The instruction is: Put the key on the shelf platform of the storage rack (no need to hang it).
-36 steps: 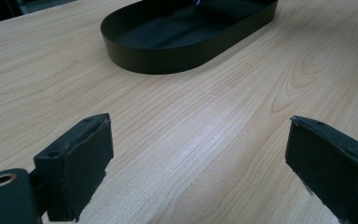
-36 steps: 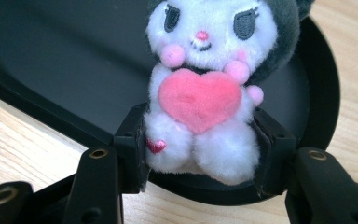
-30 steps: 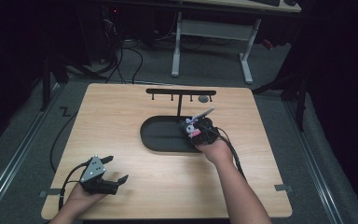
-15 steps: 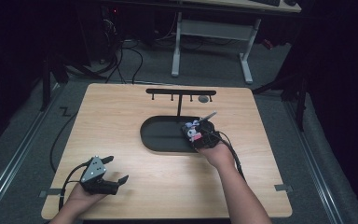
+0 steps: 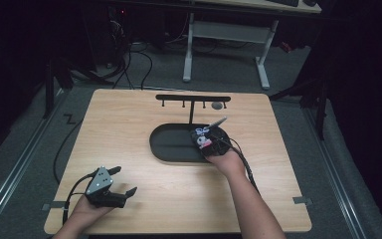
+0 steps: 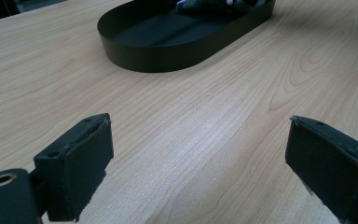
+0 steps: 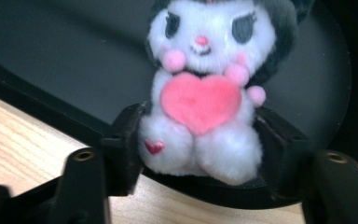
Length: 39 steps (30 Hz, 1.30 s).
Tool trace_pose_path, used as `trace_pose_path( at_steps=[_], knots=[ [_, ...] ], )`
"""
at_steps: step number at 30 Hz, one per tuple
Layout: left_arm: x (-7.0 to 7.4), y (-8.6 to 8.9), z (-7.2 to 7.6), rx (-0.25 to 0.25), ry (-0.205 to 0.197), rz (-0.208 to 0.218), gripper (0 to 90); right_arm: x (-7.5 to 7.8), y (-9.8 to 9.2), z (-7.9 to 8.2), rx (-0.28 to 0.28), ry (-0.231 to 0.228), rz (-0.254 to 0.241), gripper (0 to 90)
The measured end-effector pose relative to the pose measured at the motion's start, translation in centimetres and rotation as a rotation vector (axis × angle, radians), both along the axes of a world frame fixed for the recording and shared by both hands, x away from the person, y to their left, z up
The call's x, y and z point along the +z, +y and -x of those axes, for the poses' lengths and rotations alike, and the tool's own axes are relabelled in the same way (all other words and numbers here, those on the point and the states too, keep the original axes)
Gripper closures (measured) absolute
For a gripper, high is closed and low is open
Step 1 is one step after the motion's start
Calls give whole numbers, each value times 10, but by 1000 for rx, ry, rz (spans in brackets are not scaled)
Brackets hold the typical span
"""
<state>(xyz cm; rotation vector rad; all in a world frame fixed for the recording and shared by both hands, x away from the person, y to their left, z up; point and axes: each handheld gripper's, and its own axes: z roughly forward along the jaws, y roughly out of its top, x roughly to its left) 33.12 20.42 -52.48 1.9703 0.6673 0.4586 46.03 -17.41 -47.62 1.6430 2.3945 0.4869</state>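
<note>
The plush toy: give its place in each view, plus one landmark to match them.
High view: the plush toy sits right of centre, at the right end of the black tray.
Left gripper view: a sliver of it at the top edge, inside the tray.
Right gripper view: centre, between the right tool's pads.
Shared landmark: the tray.

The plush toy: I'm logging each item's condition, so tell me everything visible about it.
The plush toy is a small fluffy white figure with a dark hood, pink nose and cheeks, a pink heart on its chest and a tiny heart on one leg. It sits at the end of the black oval tray, between the right hand-held gripper jaws, which have just been opening and flank its lower body.
</note>
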Motion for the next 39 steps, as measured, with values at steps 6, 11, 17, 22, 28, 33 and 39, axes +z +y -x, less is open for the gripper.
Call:
trace_pose_path(
  at_steps=[6, 11, 17, 22, 28, 33, 39],
  knots=[
    [0, 0, 0, -2, 0, -2, 84, 11, -3, 2, -16, -15, -26, 310],
    [0, 0, 0, -3, 0, -3, 84, 18, -4, 7, -4, -36, -19, 264],
    [0, -1, 0, -3, 1, -4, 84, 22, -4, 10, 7, -68, -14, 208],
    [0, -1, 0, -2, 2, -4, 84, 25, -5, 12, 10, -85, -12, 169],
    [0, -1, 0, -3, 1, -5, 84, 28, -6, 15, 15, -107, -7, 159],
    [0, -1, 0, -4, 3, -6, 84, 32, -7, 18, 25, -111, -17, 143],
    [0, -1, 1, -5, 2, -8, 84, 31, -7, 20, 37, -118, -4, 20]
  ],
)
